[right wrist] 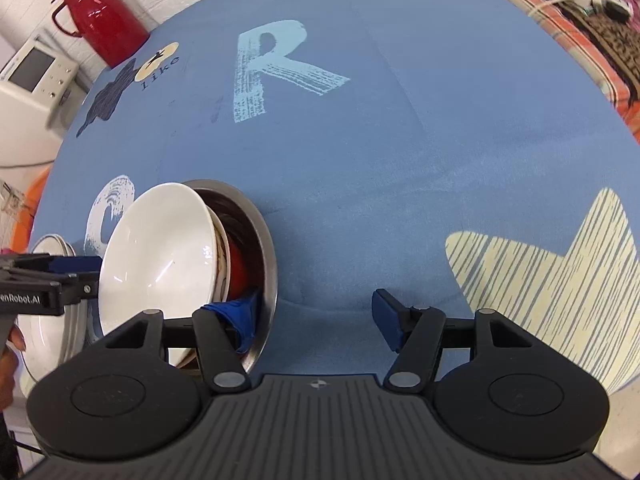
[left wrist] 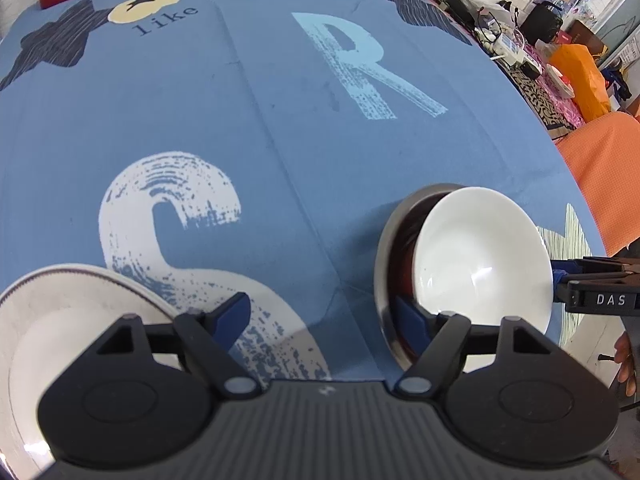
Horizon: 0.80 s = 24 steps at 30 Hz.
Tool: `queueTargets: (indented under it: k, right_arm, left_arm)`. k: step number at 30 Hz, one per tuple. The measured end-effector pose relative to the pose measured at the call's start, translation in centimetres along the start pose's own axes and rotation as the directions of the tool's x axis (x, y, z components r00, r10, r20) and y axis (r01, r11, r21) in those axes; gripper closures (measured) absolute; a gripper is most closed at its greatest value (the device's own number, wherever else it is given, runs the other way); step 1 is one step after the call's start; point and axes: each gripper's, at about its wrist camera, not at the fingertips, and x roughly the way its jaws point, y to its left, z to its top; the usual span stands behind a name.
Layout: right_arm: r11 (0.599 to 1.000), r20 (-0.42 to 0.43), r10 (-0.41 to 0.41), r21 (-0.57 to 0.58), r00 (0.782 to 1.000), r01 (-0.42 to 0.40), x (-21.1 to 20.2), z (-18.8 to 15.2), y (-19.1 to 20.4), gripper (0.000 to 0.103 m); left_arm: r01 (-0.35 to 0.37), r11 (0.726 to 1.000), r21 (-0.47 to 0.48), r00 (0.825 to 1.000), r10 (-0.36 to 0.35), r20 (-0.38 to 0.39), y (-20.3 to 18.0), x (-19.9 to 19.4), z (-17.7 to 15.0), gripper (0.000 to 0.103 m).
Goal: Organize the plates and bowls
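Bright, even daylight is flooding both my views, glare is glinting on the white bowl at right, and fisheye distortion is bending and softening the frame edges.

On the blue printed tablecloth you can read a pale blue "R" at the far middle, a big white "S" near left, and "like" under a cream spot far left. The black right gripper reads "DAS"; the black left gripper reads "enRobot.AI".
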Motion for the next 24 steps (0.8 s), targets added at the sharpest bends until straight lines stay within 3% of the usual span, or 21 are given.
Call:
queueTargets:
  k: [4,6,7,8,10,12,14,15,19,24]
  right_arm:
    - [1.0,-0.017,0.005,0.025,1.0,-0.004,0.2,0.2,-0.4,0.054]
    - [0.998,-0.029,0.02,0.057,0.999,-0.018,0.3,0.3,-0.6,0.056]
    - [0.997,-0.026,0.046,0.056,0.999,-0.045,0.3,0.2,-0.7,0.064]
    - [0.995,-0.02,0.086,0.06,0.996,-0.085,0.3,0.1,-0.9,0.068]
    - [0.987,0.01,0.147,0.066,0.989,-0.148,0.3,-0.5,-1.2,0.091]
    - [0.982,0.022,0.178,0.063,0.984,-0.179,0.2,-0.7,-1.0,0.098]
    - [0.976,0.021,0.2,0.088,0.98,-0.201,0.1,-0.7,-1.1,0.103]
    - [0.97,0.019,0.212,0.115,0.977,-0.212,0.2,-0.7,-1.2,0.103]
    - [0.942,0.0,0.258,0.223,0.966,-0.251,0.5,-1.0,-2.0,0.103]
    - [0.976,-0.002,0.201,0.089,0.98,-0.2,-0.1,-1.3,-0.1,0.103]
  left_arm:
    - [0.004,1.0,0.001,1.0,-0.004,0.005,-0.1,-0.1,-0.2,0.029]
    - [0.051,0.999,0.002,0.999,-0.051,0.006,0.0,-0.1,-0.4,0.046]
    - [0.102,0.995,-0.019,0.995,-0.102,-0.006,0.3,-0.1,-0.4,0.063]
    - [0.125,0.992,-0.029,0.992,-0.125,-0.004,0.4,-0.1,-0.5,0.067]
    - [0.135,0.99,-0.027,0.991,-0.135,0.015,0.3,-0.2,-0.7,0.07]
    - [0.16,0.986,-0.048,0.987,-0.158,0.03,0.6,-0.2,-0.9,0.076]
    - [0.216,0.972,-0.088,0.976,-0.214,0.031,1.0,-0.1,-1.0,0.093]
    - [0.237,0.965,-0.109,0.972,-0.234,0.033,1.2,0.0,-1.0,0.096]
    - [0.214,0.973,-0.092,0.975,-0.207,0.074,0.5,-0.3,-1.1,0.099]
    - [0.211,0.974,-0.088,0.976,-0.204,0.081,0.5,-0.4,-1.3,0.099]
